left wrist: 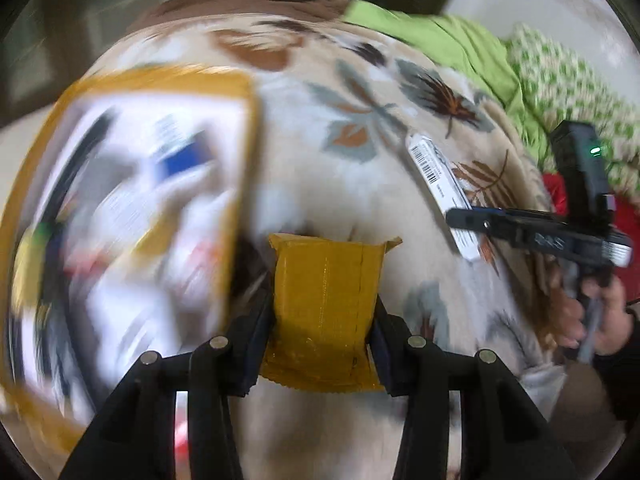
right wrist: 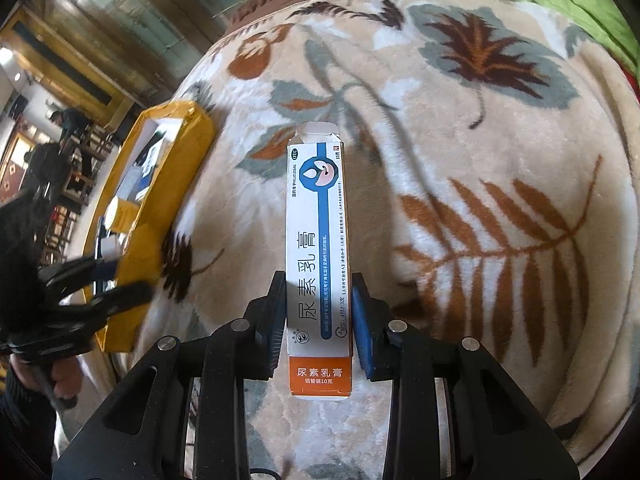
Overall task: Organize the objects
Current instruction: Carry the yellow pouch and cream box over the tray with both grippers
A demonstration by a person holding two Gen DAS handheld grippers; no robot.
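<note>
My left gripper [left wrist: 320, 312] is shut on a yellow cardboard flap [left wrist: 326, 304] of the yellow box [left wrist: 120, 220], which holds several white packages and is blurred. My right gripper [right wrist: 316, 320] is shut on a long white and blue ointment carton [right wrist: 318, 248] with an orange end, held above the leaf-patterned blanket [right wrist: 460, 140]. In the left wrist view the carton [left wrist: 440, 184] and the right gripper [left wrist: 464, 220] show at the right. In the right wrist view the yellow box [right wrist: 160, 200] and the left gripper [right wrist: 116, 280] on its edge show at the left.
A green cloth [left wrist: 452, 44] and a green-patterned cloth [left wrist: 568, 92] lie at the blanket's far right edge, with something red [left wrist: 624, 224] beside them. People and furniture [right wrist: 60, 152] are in the room beyond the box.
</note>
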